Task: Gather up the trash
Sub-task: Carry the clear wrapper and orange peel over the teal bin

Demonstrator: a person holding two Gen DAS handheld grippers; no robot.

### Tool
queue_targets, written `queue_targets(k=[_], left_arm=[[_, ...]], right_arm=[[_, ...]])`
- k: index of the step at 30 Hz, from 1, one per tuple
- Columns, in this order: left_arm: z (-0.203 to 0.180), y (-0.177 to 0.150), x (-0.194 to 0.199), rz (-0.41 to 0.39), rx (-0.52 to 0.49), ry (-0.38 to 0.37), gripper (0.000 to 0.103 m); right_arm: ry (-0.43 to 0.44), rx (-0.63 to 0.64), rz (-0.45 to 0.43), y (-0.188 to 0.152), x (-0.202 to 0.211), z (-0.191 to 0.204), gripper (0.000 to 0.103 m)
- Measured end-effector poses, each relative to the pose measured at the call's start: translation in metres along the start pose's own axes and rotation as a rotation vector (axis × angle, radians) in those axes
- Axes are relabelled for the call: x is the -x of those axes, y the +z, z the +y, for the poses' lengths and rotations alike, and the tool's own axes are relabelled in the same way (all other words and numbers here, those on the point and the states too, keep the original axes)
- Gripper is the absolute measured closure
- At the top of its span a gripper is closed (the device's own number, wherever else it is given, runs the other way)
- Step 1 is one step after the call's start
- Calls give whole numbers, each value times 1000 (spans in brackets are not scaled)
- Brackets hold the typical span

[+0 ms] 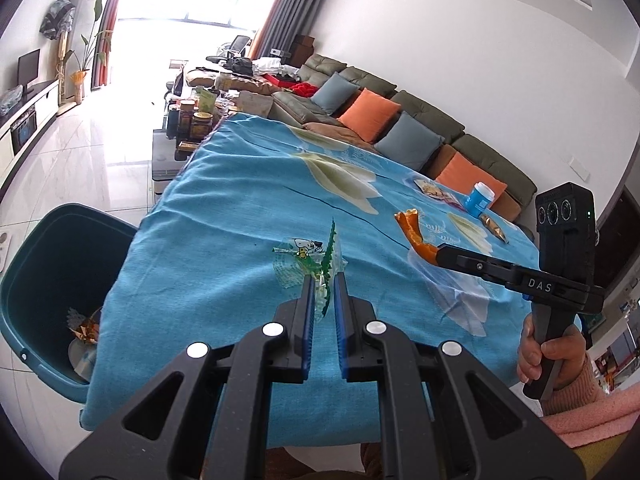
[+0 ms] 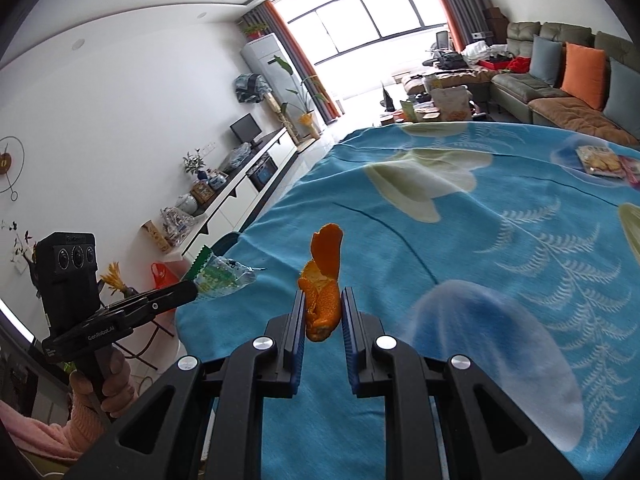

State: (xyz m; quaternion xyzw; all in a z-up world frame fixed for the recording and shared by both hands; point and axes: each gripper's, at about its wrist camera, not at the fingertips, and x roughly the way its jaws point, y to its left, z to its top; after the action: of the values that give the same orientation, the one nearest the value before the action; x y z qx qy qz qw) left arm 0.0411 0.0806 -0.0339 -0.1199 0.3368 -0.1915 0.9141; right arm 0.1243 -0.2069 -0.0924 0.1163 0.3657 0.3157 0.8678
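Observation:
My left gripper (image 1: 323,278) is shut on a clear plastic wrapper (image 1: 306,258) with green print, lifted over the blue cloth on the table (image 1: 240,208). The same wrapper (image 2: 222,278) shows at the left gripper's tip in the right wrist view. My right gripper (image 2: 323,300) is shut on a curled strip of orange peel (image 2: 322,280), held above the cloth. That peel (image 1: 414,230) also sticks out of the right gripper (image 1: 438,256) in the left wrist view. A dark teal bin (image 1: 48,280) stands by the table's left edge with some wrappers inside.
On the far right of the cloth lie a snack packet (image 1: 434,192), a blue and white tub (image 1: 480,198) and a brown wrapper (image 1: 494,226). A sofa with cushions (image 1: 368,114) runs behind the table. A cluttered low table (image 1: 196,120) stands beyond the far end.

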Motion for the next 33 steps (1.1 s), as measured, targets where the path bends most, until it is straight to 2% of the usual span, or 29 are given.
queue_targets(k=[16,33], left_arm=[[24,1,29,-46,33,84,93],[48,3,43,-73,68,153,93]], right_arm=[[77,62,41,7,-26,37,87],[139,95,76,14,-53,58,87]])
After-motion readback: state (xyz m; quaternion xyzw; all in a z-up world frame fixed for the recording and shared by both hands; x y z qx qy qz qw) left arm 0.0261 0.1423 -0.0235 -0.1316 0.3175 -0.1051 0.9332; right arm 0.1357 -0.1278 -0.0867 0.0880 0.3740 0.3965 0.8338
